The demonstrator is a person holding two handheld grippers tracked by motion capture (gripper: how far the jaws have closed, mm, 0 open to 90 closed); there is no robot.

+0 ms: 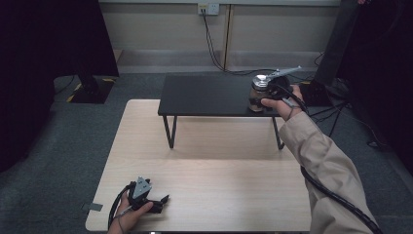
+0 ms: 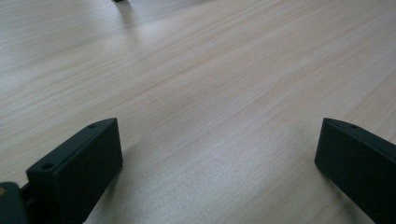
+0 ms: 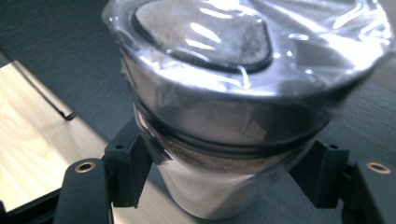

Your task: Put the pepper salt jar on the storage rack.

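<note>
From the high view, my right gripper (image 1: pixel 267 96) is stretched out to the far right end of the low black shelf (image 1: pixel 204 95) that stands across the back of the light wooden table (image 1: pixel 209 180). It meets a jar (image 1: pixel 259 91) with a shiny metal lid. The jar appears to rest on the shelf top near its front edge, though whether it is just lifted I cannot tell. My left gripper (image 1: pixel 158 201) sits near the table's front left corner, well apart from the jar, apparently parked out of the way while the right one works.

In the left gripper view, the two black jaws stand wide apart over bare wood grain with nothing between them: released and idle, low over the table.

In the right gripper view, the jar (image 3: pixel 243 107) looms close between the right gripper's (image 3: pixel 229 172) jaws, which press against the glass on either side just under the lid's dark band, so I read them as clenched on the jar. Gripping below the broader lid looks sensible, since the rim would stop the jar slipping down. Clear plastic film is wrapped over the lid and crinkles with glare. Through the glass, a brownish granular layer shows just beneath the lid and something pale lower down; I cannot tell what either is. Behind the jar lies the dark shelf surface, with the pale table below at left.
</note>
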